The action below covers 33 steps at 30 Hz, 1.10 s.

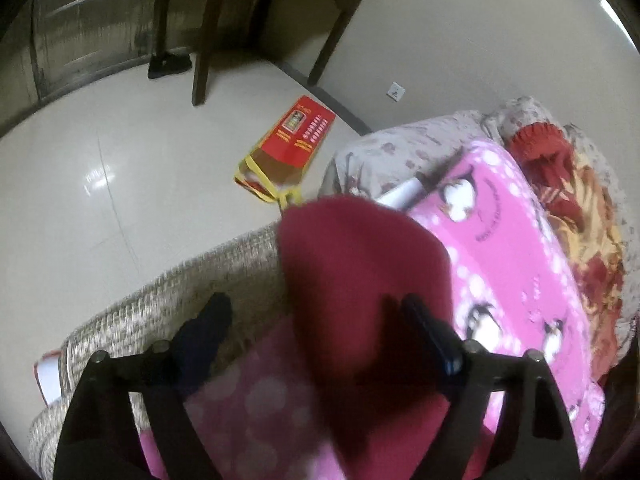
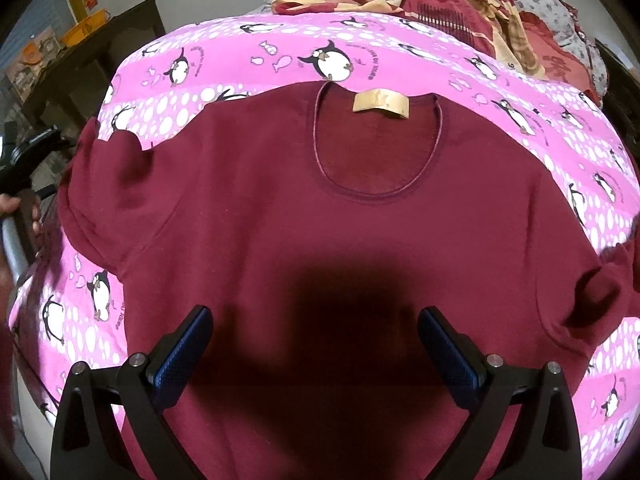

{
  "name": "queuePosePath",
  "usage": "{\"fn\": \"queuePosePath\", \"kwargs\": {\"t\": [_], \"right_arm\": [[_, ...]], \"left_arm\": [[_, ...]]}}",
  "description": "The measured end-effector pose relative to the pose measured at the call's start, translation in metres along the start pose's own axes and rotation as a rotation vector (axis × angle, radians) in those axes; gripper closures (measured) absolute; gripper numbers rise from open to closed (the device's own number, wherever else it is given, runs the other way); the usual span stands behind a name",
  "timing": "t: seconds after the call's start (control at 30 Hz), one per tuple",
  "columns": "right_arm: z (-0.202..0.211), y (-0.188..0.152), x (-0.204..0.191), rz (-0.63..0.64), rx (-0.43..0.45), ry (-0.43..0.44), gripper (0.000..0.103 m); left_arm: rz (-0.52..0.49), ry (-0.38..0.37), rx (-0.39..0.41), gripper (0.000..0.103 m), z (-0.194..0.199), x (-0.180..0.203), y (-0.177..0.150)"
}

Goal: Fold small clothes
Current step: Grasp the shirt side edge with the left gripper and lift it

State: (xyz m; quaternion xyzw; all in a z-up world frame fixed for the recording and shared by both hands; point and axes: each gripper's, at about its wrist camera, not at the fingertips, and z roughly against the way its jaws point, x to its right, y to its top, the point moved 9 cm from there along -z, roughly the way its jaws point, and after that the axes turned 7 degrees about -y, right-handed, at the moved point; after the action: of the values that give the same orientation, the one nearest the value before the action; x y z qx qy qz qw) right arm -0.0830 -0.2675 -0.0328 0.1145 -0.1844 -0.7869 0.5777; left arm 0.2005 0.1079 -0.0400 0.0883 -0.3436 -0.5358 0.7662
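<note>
Maroon short-sleeved top lies spread flat, front up, on the pink penguin blanket, neckline and tan label facing away from the right wrist camera, no fold made yet as far as I can judge

Right gripper hovers over the lower body of the top, jaws spread wide, blue pads clear of the cloth, nothing held

Left gripper is at the top's sleeve near the blanket edge; sleeve cloth sits between the fingers, jaws wide apart, frame blurred, pads do not look pressed on it, so I read it as released, not clamped

Risks:
- left jaws close on too little cloth or only the top layer, sleeve slips out mid-fold
- pads also pinch the blanket underneath, blanket lifts with the sleeve and drags the top askew
- sleeve lies close to the woven edge of the bed or sofa, a miss could push it over the side
- right gripper not pinning the body, so a pull from the left may slide the whole top and crease the fold line
</note>
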Motion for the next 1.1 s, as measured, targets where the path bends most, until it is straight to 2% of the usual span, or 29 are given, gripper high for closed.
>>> {"fn": "queuePosePath", "kwargs": {"t": [0.03, 0.1, 0.13, 0.17, 0.2, 0.23, 0.3, 0.43, 0.53, 0.6, 0.7, 0.77, 0.9, 1.0, 1.1], "right_arm": [[-0.001, 0.0, 0.001, -0.001, -0.002, -0.001, 0.0], [-0.004, 0.0, 0.004, -0.011, -0.01, 0.002, 0.0], [-0.005, -0.001, 0.005, -0.017, -0.014, 0.004, 0.0], [-0.006, -0.001, 0.007, -0.026, -0.019, 0.007, 0.0], [-0.007, -0.001, 0.01, -0.038, -0.024, 0.01, 0.0], [-0.007, -0.002, 0.011, -0.043, -0.026, 0.011, 0.0], [-0.006, -0.001, 0.015, -0.06, -0.023, 0.016, 0.0], [0.0, 0.001, 0.02, -0.076, -0.009, 0.02, 0.0], [0.009, 0.0, 0.022, -0.082, 0.009, 0.029, 0.0], [0.014, -0.001, 0.026, -0.09, 0.018, 0.029, 0.0], [0.02, -0.002, 0.035, -0.113, 0.03, 0.034, 0.0], [0.024, -0.003, 0.042, -0.127, 0.039, 0.034, 0.0], [0.034, -0.004, 0.066, -0.171, 0.061, 0.015, 0.0], [0.039, -0.008, 0.087, -0.211, 0.07, 0.006, 0.0], [0.041, -0.012, 0.107, -0.244, 0.073, -0.006, 0.0]], "left_arm": [[-0.015, -0.001, 0.004, 0.032, -0.003, 0.002, 0.001], [-0.053, 0.028, -0.007, 0.041, -0.009, 0.004, 0.001], [-0.076, 0.043, -0.002, 0.054, -0.011, 0.005, 0.002], [-0.096, 0.067, 0.0, 0.076, -0.011, 0.004, 0.004], [-0.106, 0.084, 0.005, 0.088, -0.01, 0.002, 0.006], [-0.102, 0.06, 0.012, 0.099, -0.006, 0.003, 0.008], [-0.094, 0.022, 0.039, 0.099, 0.006, 0.006, 0.016], [-0.215, -0.036, 0.087, 0.099, 0.037, 0.036, 0.018], [-0.236, -0.108, 0.09, 0.099, 0.062, 0.062, 0.008], [-0.293, -0.167, 0.097, 0.099, 0.083, 0.091, -0.008], [-0.397, -0.263, 0.076, 0.099, 0.11, 0.143, -0.05], [-0.449, -0.336, 0.035, 0.1, 0.122, 0.176, -0.084], [-0.543, -0.435, -0.049, 0.1, 0.128, 0.232, -0.161], [-0.633, -0.452, -0.118, 0.1, 0.118, 0.262, -0.224], [-0.667, -0.452, -0.197, 0.1, 0.105, 0.271, -0.275]]}}
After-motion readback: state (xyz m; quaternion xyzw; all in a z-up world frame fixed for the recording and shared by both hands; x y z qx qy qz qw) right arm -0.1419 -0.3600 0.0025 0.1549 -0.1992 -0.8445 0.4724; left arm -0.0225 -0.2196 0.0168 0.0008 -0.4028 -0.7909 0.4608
